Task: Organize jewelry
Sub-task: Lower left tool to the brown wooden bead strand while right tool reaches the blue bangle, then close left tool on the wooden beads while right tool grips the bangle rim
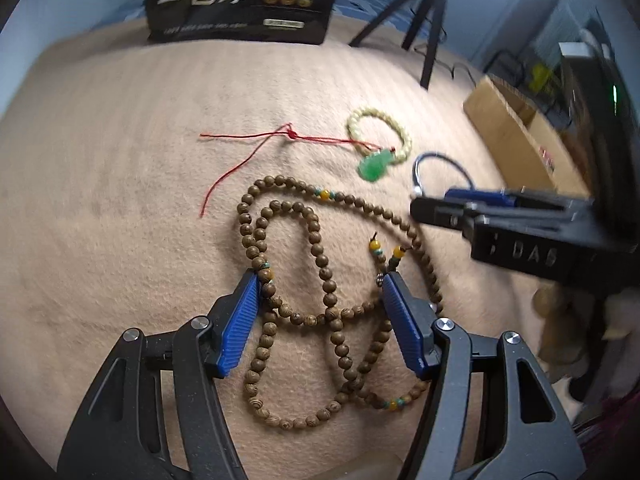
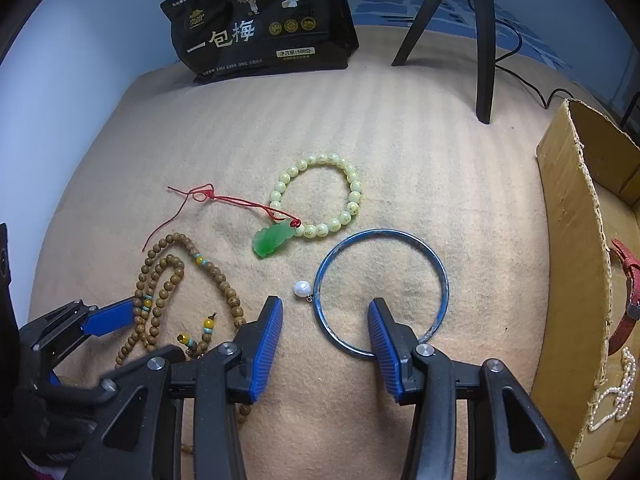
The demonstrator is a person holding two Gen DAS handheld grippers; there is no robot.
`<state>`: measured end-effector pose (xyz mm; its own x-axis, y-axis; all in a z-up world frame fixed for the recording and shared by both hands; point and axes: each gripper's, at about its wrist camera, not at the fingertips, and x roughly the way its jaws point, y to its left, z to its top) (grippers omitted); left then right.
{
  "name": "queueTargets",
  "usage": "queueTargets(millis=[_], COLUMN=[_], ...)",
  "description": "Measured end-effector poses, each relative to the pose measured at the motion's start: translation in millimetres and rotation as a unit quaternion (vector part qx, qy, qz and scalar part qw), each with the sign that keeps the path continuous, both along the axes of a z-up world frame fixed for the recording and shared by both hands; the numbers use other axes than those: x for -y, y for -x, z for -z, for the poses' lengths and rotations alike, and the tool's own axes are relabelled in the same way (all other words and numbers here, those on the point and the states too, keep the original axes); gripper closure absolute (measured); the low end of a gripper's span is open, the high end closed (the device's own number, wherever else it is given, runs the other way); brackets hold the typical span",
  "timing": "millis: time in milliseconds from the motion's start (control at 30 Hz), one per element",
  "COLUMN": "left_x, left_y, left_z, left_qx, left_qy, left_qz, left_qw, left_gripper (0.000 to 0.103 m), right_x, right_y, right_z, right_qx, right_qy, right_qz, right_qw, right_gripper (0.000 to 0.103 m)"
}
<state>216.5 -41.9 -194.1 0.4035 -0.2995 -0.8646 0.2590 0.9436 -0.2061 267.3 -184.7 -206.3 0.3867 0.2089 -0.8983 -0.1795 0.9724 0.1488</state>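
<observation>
A long brown wooden bead necklace (image 1: 320, 264) lies looped on the tan blanket. My left gripper (image 1: 322, 280) is open, its blue fingers on either side of the loops, low over them. My right gripper (image 2: 325, 308) is open over the near left rim of a blue bangle (image 2: 380, 292); its right finger sits inside the ring. A small pearl pendant (image 2: 302, 289) lies just left of the bangle. A pale green bead bracelet (image 2: 320, 196) and a green jade pendant (image 2: 271, 242) on a red cord (image 2: 224, 199) lie further back.
A cardboard box (image 2: 576, 240) at the right holds a red watch strap (image 2: 628, 292) and a pearl chain (image 2: 616, 396). A black snack bag (image 2: 264, 20) and a black tripod (image 2: 484, 40) stand at the back of the blanket (image 2: 400, 140).
</observation>
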Motion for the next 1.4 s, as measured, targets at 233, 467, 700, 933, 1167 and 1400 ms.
queueTargets(millis=[233, 467, 700, 933, 1167, 1400], left_x=[16, 24, 5, -17, -20, -28], left_y=[7, 12, -1, -12, -11, -5], left_z=[2, 6, 5, 6, 4, -1], left_qx=[0.012, 0.022, 0.023, 0.006, 0.000, -0.004], left_qy=[-0.036, -0.073, -0.052, -0.007, 0.004, 0.038], left_qz=[0.025, 0.040, -0.006, -0.034, -0.039, -0.057], left_qw=[0.9990, 0.9963, 0.9984, 0.9994, 0.9992, 0.9976], left_gripper=[0.027, 0.026, 0.066, 0.085, 0.085, 0.089], right_x=[0, -2, -7, -16, -12, -2], right_y=[0, 0, 1, 2, 6, 11], right_z=[0, 1, 2, 5, 3, -7], right_qx=[-0.001, -0.001, -0.001, 0.006, 0.006, 0.012], right_qy=[-0.002, 0.005, 0.017, 0.048, 0.052, 0.034], right_qz=[0.000, -0.005, -0.018, -0.032, -0.040, -0.035], right_qw=[1.000, 1.000, 1.000, 0.998, 0.998, 0.999], right_gripper=[0.056, 0.054, 0.054, 0.056, 0.095, 0.102])
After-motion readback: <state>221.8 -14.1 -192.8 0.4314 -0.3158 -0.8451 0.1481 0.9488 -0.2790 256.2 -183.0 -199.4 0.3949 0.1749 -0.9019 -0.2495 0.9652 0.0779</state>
